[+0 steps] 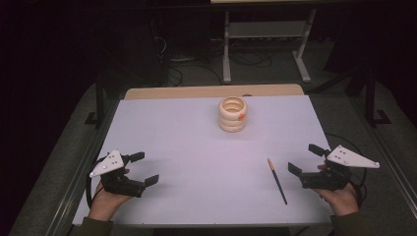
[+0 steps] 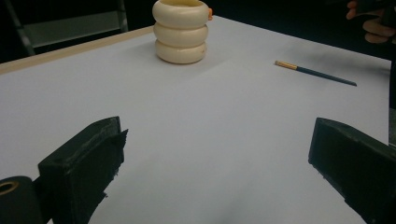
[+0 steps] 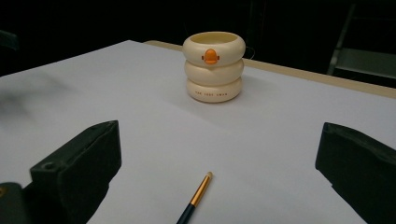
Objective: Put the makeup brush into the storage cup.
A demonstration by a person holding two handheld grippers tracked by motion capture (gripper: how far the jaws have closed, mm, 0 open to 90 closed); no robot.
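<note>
The slim dark pen with a gold-banded end [image 1: 277, 180] lies lower right, just beside your right gripper [image 1: 305, 161]; both it and your left gripper [image 1: 144, 168] gape wide, empty.

A dark room, grey floor [image 1: 275, 69], metal-legged bench [image 1: 265, 29] behind the white table [image 1: 196, 147].

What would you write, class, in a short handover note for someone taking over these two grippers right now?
Left gripper: jaws open, holding nothing, resting low at the near left edge of the white table.
Right gripper: jaws open, holding nothing, at the near right, just beside the pen.
Things: the thin dark pen with a gold-and-orange end lies flat on the table, apart from both grippers. The cream ringed holder with an orange duck bill stands upright at the far middle; its inside cannot be seen.
Done: nothing picked up.
Left: probably pick up the pen with the right gripper and stand it in the holder.
</note>
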